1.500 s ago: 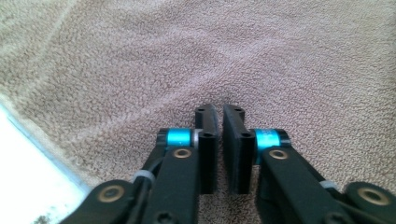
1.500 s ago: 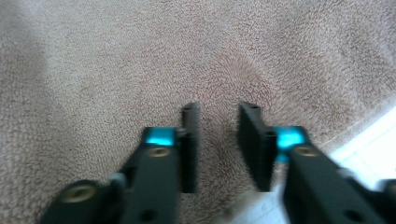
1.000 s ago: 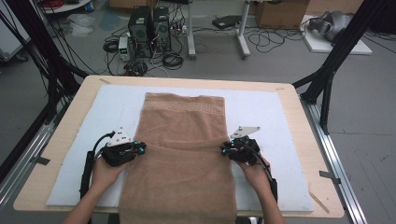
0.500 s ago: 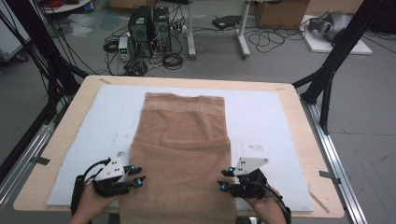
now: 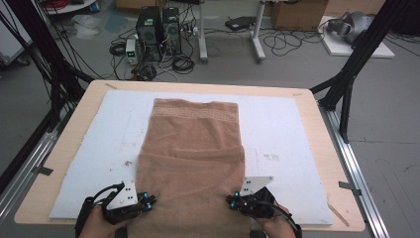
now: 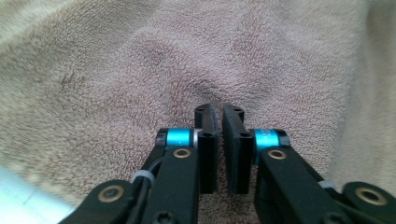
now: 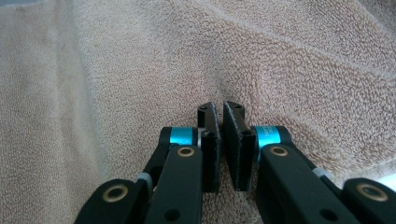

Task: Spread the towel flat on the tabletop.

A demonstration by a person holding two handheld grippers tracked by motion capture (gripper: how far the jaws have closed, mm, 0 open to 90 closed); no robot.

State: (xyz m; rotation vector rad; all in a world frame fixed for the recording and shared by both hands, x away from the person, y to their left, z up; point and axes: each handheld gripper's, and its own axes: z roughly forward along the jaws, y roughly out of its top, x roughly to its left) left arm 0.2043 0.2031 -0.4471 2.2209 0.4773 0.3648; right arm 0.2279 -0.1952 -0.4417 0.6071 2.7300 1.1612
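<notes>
Brown towel (image 5: 193, 158) is pinched near the worktop's front edge by both the left gripper (image 5: 148, 202) and right gripper (image 5: 232, 201), whose fingers have just closed on it, ready to lift and fold it toward the far edge.

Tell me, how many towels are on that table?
1: a brown towel lies along the middle of the white mat, its near end hanging over the table's front edge.

— Left gripper (image 5: 148, 201)? Low at the near left, hand behind it, jaws just closed, nearly together.
— Right gripper (image 5: 233, 201)? Near right, mirrored, pointing inward, jaws likewise just drawn shut.
</notes>
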